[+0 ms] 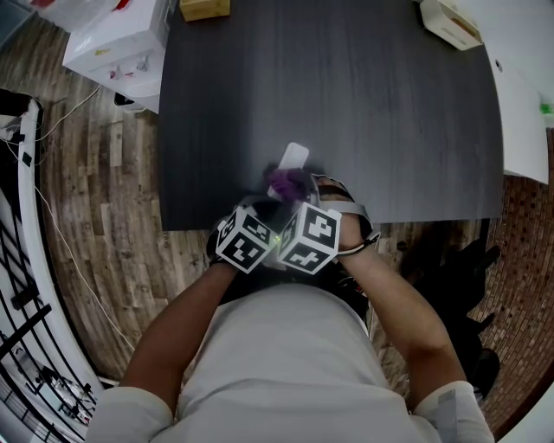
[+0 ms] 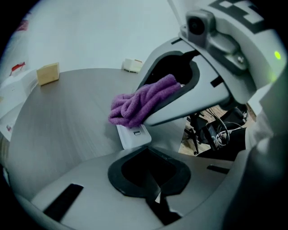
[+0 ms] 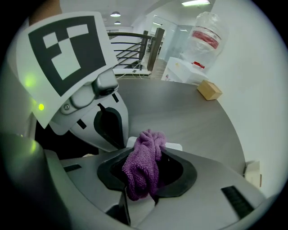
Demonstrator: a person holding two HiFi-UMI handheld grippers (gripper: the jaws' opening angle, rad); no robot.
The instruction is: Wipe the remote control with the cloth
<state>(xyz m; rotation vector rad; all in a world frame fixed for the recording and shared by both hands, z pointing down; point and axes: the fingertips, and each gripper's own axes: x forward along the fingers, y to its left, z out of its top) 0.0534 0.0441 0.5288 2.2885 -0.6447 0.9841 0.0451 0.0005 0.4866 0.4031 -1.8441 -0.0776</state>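
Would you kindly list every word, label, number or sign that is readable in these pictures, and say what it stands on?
No text is legible anywhere.
White box: red print, too small to read.
Plastic jar: red label, blurred.
Marker cube: black-and-white squares, no letters.
Remote control: no print visible.

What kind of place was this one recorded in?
Probably an open office or lab: a dark work table, wood-plank floor, and a railing under recessed ceiling lights beyond.
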